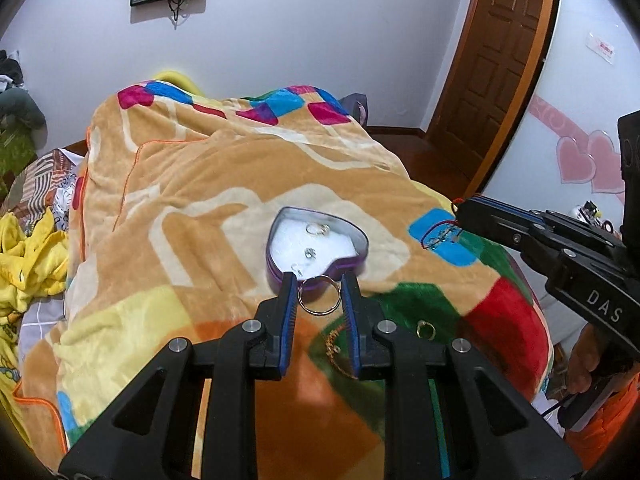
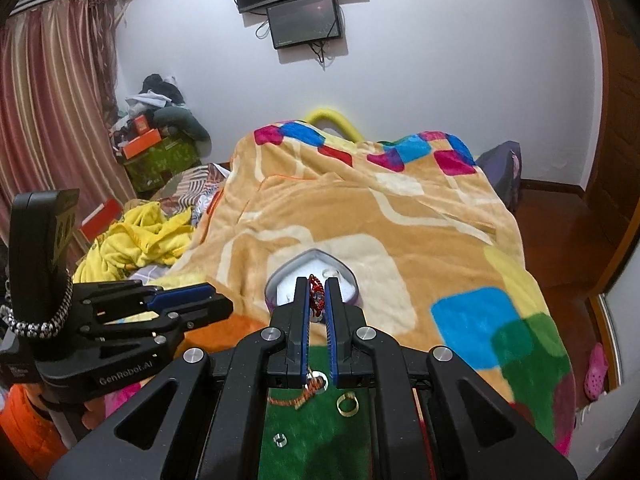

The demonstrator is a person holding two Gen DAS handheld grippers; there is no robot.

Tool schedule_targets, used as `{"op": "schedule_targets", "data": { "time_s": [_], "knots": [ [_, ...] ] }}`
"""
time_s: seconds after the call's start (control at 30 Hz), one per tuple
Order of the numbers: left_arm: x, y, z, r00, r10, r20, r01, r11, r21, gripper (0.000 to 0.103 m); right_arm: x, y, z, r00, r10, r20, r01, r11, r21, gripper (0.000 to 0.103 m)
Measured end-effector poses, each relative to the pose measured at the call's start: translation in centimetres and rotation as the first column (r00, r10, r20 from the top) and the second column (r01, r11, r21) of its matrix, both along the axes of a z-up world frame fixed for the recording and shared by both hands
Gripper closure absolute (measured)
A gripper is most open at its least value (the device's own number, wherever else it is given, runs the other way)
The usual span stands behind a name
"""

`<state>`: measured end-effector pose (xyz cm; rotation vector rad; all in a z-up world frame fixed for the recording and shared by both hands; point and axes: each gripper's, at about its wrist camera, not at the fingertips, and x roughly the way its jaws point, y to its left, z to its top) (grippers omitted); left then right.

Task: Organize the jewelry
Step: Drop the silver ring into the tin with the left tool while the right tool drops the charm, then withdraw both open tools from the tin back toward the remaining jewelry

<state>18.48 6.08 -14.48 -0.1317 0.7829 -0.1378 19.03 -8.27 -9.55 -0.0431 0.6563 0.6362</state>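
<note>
A purple heart-shaped tin (image 1: 316, 242) with white lining sits open on the blanket and holds a few small silver pieces (image 1: 318, 229). My left gripper (image 1: 319, 286) is shut on a large silver ring (image 1: 319, 295), held just in front of the tin's near wall. My right gripper (image 2: 318, 292) is shut on a red beaded string bracelet (image 2: 317, 298), held above the tin (image 2: 280, 276). In the left wrist view the right gripper (image 1: 460, 210) is right of the tin, the red string (image 1: 440, 236) dangling. A gold ring (image 1: 426, 329), a gold chain (image 1: 334, 346), an orange chain (image 2: 298, 400) and a small silver ring (image 2: 280, 440) lie on the blanket.
The patchwork fleece blanket (image 1: 192, 184) covers a bed. Yellow cloth (image 2: 140, 236) lies at the left. A wooden door (image 1: 500, 52) stands at the right. Boxes and clothes (image 2: 160, 136) pile by the curtain.
</note>
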Motion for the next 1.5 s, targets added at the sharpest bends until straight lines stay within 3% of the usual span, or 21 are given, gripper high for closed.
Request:
{"op": "schedule_targets", "data": {
  "time_s": [0.57, 0.87, 1.5],
  "knots": [
    [5.3, 1.6, -1.6, 0.999, 0.038, -0.018, -0.039, 0.999, -0.013, 0.082, 5.3, 2.9, -2.7, 0.997, 0.021, -0.069, -0.023, 0.999, -0.03, 0.096],
    [7.6, 1.5, -3.6, 0.997, 0.027, -0.072, -0.028, 0.999, -0.016, 0.082, 7.6, 3.5, -5.0, 0.984, 0.06, -0.168, -0.071, 0.996, -0.057, 0.096],
    [7.7, 1.0, -3.1, 0.997, 0.012, -0.071, -0.011, 1.0, 0.011, 0.082, 7.8, 3.8, -6.0, 0.967, 0.091, -0.239, -0.124, 0.984, -0.127, 0.094]
  ]
}}
